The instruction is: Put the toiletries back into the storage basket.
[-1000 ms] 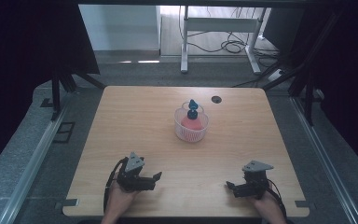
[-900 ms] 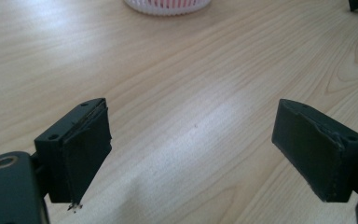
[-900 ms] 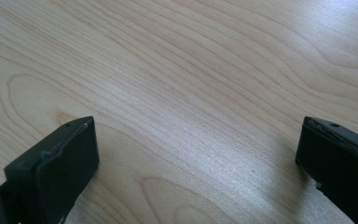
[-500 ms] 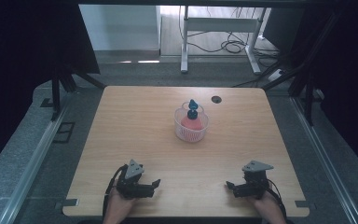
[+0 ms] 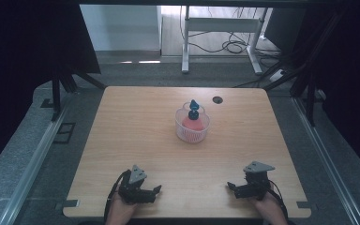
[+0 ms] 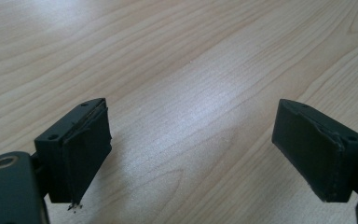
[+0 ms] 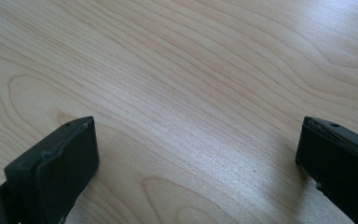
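A clear ribbed plastic bowl [image 5: 192,125] holding a red round object [image 5: 192,123] and a blue piece [image 5: 194,106] is seen mid-table on the light wooden table [image 5: 136,122]. Well nearer the person than the bowl, the left gripper [image 5: 155,189] and right gripper [image 5: 230,187] are held wide open, empty.

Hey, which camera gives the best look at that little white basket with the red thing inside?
The high view: the white basket sits whole near the table's middle, a red object and a blue piece inside. Both gripper views look down at bare wood between open jaws.
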Available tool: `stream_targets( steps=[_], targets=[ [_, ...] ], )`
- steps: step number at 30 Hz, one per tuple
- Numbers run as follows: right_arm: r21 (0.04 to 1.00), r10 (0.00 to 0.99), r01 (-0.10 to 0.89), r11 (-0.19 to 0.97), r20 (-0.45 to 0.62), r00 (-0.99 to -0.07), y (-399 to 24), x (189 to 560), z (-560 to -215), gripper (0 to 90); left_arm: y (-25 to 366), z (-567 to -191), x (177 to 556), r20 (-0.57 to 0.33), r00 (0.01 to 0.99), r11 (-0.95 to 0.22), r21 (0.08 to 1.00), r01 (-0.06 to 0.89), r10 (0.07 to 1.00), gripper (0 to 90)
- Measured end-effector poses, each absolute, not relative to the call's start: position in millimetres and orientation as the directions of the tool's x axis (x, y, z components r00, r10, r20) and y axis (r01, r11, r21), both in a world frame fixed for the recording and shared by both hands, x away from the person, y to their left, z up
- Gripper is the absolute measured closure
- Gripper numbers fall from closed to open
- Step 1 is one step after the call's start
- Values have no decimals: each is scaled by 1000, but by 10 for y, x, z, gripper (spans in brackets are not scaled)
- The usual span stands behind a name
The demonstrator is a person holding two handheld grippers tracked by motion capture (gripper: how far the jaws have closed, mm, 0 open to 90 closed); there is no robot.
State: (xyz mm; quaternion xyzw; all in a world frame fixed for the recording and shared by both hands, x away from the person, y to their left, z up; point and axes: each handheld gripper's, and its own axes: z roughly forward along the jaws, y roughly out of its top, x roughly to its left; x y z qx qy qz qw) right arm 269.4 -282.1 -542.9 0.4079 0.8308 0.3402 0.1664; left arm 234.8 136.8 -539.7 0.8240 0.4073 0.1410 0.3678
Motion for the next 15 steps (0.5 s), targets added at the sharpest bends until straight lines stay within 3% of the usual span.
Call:
stream_targets(
  steps=[15],
  targets=[
    [701,791,564,436,1,-612,-2821,2694,-5429,0,1282,-5434,2355,-33,640,-445,690,570,768,113]
  ],
)
